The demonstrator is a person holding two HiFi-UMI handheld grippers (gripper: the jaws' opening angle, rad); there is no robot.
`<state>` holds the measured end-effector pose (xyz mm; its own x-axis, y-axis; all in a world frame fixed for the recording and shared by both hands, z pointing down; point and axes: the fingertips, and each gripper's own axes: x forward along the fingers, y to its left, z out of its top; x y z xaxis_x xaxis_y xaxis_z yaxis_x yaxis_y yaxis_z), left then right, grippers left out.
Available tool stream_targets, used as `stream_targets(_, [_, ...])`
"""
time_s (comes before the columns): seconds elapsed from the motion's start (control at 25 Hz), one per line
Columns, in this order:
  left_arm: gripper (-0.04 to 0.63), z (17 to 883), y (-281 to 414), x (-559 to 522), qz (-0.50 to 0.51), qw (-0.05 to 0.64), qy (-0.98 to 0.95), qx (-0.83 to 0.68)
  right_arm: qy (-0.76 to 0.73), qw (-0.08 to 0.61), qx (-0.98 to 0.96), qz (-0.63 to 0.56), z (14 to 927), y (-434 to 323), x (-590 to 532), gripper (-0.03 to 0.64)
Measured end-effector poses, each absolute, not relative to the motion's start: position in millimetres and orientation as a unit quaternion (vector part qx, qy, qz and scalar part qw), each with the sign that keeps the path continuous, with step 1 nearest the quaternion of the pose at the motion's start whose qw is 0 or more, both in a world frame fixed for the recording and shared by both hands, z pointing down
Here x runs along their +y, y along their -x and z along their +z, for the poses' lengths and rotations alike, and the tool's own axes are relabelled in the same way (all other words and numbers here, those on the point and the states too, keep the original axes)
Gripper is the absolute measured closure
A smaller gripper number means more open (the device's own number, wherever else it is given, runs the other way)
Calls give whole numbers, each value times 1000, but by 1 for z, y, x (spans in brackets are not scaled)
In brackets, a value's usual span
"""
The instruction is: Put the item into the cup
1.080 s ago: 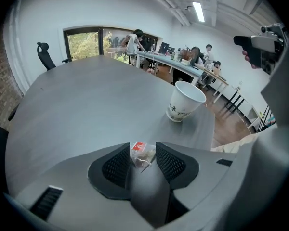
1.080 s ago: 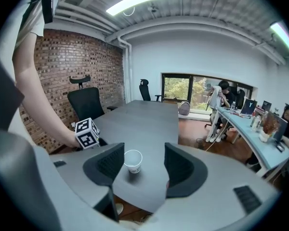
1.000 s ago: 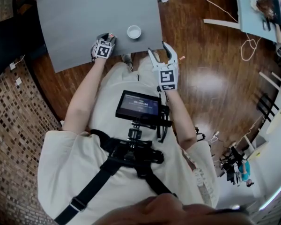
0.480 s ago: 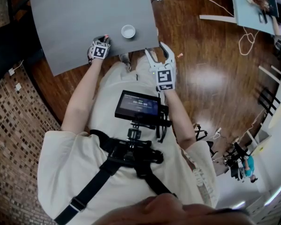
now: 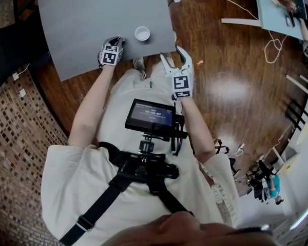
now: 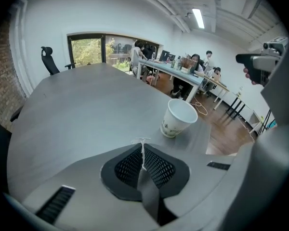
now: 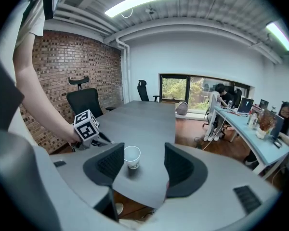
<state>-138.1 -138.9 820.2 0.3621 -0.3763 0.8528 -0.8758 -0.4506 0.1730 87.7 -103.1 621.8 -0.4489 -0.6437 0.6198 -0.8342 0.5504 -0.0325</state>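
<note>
Head view: left gripper (image 5: 117, 39) beside paper cup (image 5: 142, 33) on grey table (image 5: 82, 19); right gripper (image 5: 173, 54) spread wide at table corner.
Left gripper view: jaws clamped on thin white sliver (image 6: 142, 150), tip protruding.
Right gripper view: nothing between pads (image 7: 108, 163).
Sliver likely light, flimsy; pinch low, gently.

Nothing legible shows in any view. The paper cup (image 6: 178, 119), near the right edge of the grey table (image 6: 77, 109), carries a small dark print low on its side, too small to read. The chest-mounted screen (image 5: 150, 116) shows pale lines, blurred. The marker cube (image 5: 181, 84) bears only black-and-white squares.
</note>
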Motion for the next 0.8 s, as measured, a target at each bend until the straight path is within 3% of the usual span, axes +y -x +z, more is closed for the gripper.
stream_targets(0.48, [591,734,85,-181,312,282,-815,-398,-452,271,-833,167,625,-87,-107,339])
stream_targets(0.8, [591,728,50,-184,330,261,-836,-352,-457,272,-829,173,633,-91,-103,339])
